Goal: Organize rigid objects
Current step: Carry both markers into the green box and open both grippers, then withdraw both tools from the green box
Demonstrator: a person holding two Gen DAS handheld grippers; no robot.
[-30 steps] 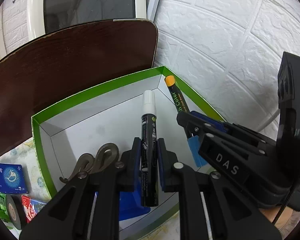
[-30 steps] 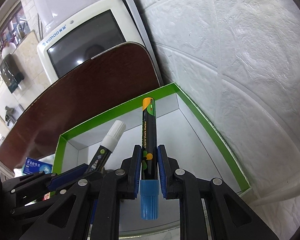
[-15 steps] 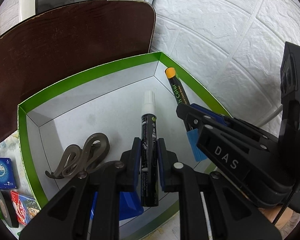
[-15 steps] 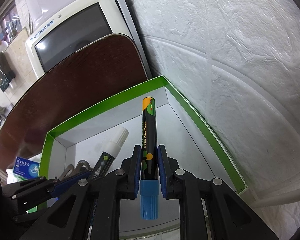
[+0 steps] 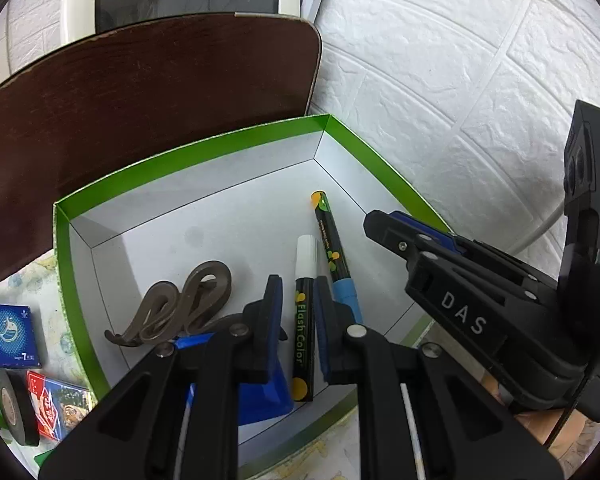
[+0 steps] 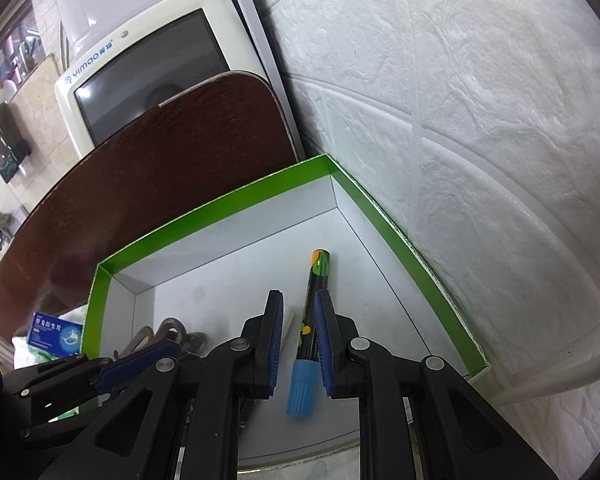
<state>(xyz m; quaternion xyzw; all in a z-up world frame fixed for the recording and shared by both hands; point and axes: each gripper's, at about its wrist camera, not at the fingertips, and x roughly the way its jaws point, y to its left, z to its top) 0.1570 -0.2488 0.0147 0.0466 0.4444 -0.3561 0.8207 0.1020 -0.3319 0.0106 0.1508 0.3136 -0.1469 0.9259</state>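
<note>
Both tongs, left [image 5: 296, 312] and right [image 6: 298, 340], spread; white-capped marker [image 5: 305, 320] and blue-capped marker [image 6: 310, 320] lie in green box [image 5: 188, 152]. Drop-off step looks done. Next: lift clear, fetch more desk items.

The shallow green-rimmed cardboard box [image 5: 188, 152] has a smooth, slightly glossy green edge and a matt white paper lining. In it lie a glossy black plastic marker with a white cap [image 5: 305, 300], a glossy black plastic marker with a blue cap [image 6: 308, 320] and a matt brown curly plastic-looking piece [image 5: 180, 308]. Behind stands a dark brown wood-grain board [image 5: 140, 100] with a dull sheen and a worn pale edge. The white brick-pattern wall [image 6: 480, 140] looks rough and foamy. The cream plastic monitor casing [image 6: 140, 56] is smooth, its screen glossy.
</note>
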